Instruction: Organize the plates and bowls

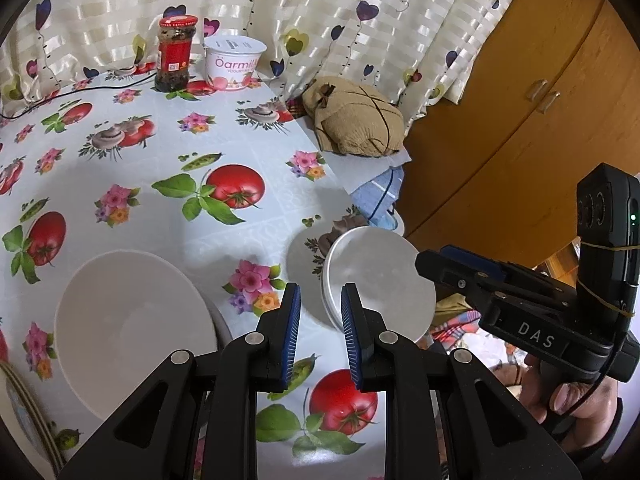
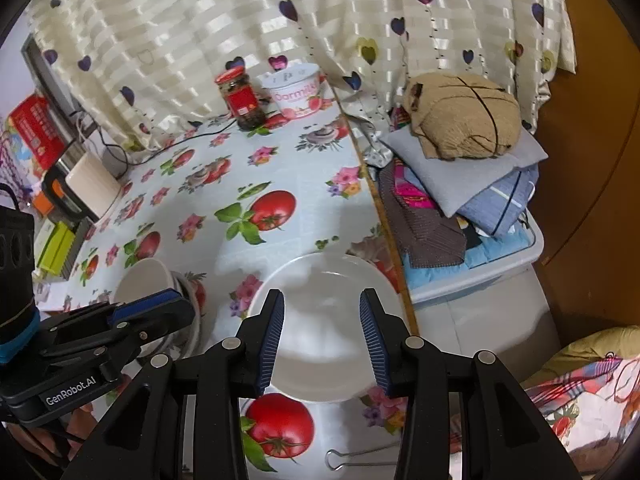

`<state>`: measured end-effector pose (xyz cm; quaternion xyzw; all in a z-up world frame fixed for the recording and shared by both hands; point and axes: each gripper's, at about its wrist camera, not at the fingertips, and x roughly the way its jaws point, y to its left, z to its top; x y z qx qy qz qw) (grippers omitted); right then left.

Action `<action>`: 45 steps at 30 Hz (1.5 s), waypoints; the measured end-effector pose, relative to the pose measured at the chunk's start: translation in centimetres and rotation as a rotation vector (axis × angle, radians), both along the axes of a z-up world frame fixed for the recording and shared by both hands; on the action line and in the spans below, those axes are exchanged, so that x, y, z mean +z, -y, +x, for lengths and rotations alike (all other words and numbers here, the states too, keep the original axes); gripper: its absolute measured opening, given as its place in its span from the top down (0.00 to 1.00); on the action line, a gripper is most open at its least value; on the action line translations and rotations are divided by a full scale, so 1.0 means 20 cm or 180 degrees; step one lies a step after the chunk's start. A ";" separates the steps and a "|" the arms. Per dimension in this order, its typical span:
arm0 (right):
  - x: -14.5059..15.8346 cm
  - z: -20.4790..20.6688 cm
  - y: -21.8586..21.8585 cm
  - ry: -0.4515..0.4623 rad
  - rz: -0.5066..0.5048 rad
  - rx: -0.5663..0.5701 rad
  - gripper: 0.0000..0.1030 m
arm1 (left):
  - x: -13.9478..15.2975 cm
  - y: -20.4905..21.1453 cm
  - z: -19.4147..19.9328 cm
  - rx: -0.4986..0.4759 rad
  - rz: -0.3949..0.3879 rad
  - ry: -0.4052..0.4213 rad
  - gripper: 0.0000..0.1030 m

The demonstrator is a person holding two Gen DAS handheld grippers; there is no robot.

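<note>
A white plate (image 2: 324, 320) lies on the tomato-print tablecloth near the table's right edge; in the left wrist view it (image 1: 380, 280) looks tilted at that edge. My right gripper (image 2: 322, 340) is open and empty just above the plate's near part. It also shows in the left wrist view (image 1: 460, 270) beside the plate. A white bowl (image 1: 132, 328) stands at the near left on a stack of plates (image 1: 20, 408); the bowl shows in the right wrist view (image 2: 146, 280). My left gripper (image 1: 320, 336) is open and empty between bowl and plate.
A red-lidded jar (image 1: 174, 56) and a yogurt tub (image 1: 234, 62) stand at the back by the curtain. Folded clothes (image 2: 460, 168) fill a bin right of the table. A binder clip (image 2: 360, 458) lies near the front edge. Boxes and a cable (image 2: 80, 184) sit at the left.
</note>
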<state>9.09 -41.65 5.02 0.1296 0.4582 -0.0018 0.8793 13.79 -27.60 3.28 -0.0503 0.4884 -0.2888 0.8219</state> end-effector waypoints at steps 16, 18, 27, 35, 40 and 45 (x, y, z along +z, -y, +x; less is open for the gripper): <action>-0.12 -0.03 0.14 -0.0135 0.0072 -0.0218 0.62 | -0.10 0.11 0.02 -0.0085 0.0074 -0.0133 0.79; -0.14 -0.03 0.15 -0.0159 0.0089 -0.0240 0.62 | -0.12 0.12 0.03 -0.0085 0.0104 -0.0135 0.79; -0.22 -0.03 0.19 -0.0238 0.0142 -0.0256 0.67 | -0.17 0.16 0.04 -0.0075 0.0184 -0.0159 0.79; -0.27 -0.01 0.17 -0.0292 0.0186 -0.0189 0.83 | -0.21 0.19 0.05 -0.0077 0.0232 -0.0196 0.79; -0.28 -0.01 0.18 -0.0295 0.0188 -0.0185 0.87 | -0.22 0.21 0.05 -0.0118 0.0239 -0.0174 0.79; -0.28 -0.01 0.18 -0.0300 0.0186 -0.0196 0.87 | -0.22 0.22 0.05 -0.0107 0.0286 -0.0156 0.86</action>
